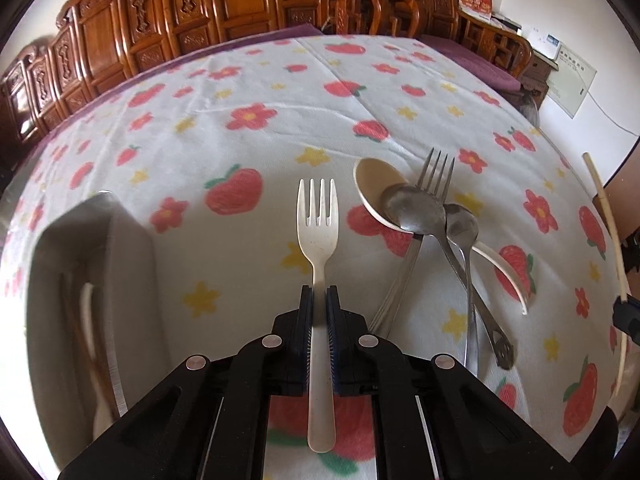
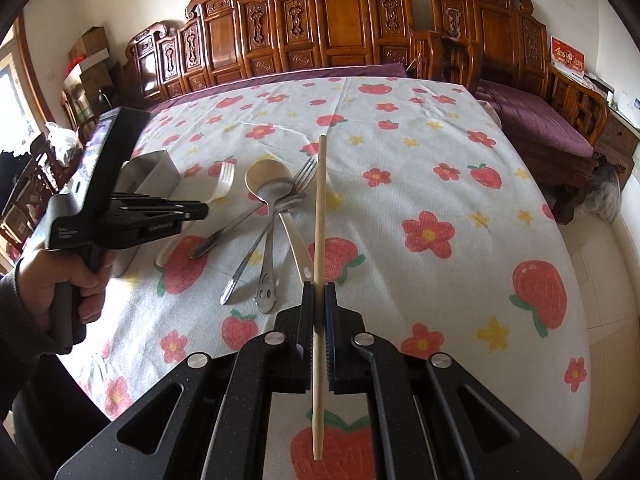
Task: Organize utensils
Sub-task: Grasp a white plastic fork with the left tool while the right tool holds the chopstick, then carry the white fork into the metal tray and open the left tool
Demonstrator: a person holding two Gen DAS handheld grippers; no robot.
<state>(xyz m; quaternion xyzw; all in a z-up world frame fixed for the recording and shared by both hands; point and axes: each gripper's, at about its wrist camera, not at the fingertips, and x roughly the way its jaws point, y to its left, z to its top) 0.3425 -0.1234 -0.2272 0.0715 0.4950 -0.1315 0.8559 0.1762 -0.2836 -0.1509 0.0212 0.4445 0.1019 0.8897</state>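
Over the strawberry tablecloth (image 1: 248, 92), my left gripper (image 1: 320, 296) pinches the cream fork (image 1: 318, 216); my right gripper (image 2: 319, 292) clamps a wooden chopstick (image 2: 320, 208).

I see carved reddish-brown wooden benches (image 2: 344, 36) with purple cushions (image 2: 536, 120) | off-white plaster wall (image 2: 624, 32) | pale tiled floor (image 2: 600, 272) | daylight at left window (image 2: 10, 92)
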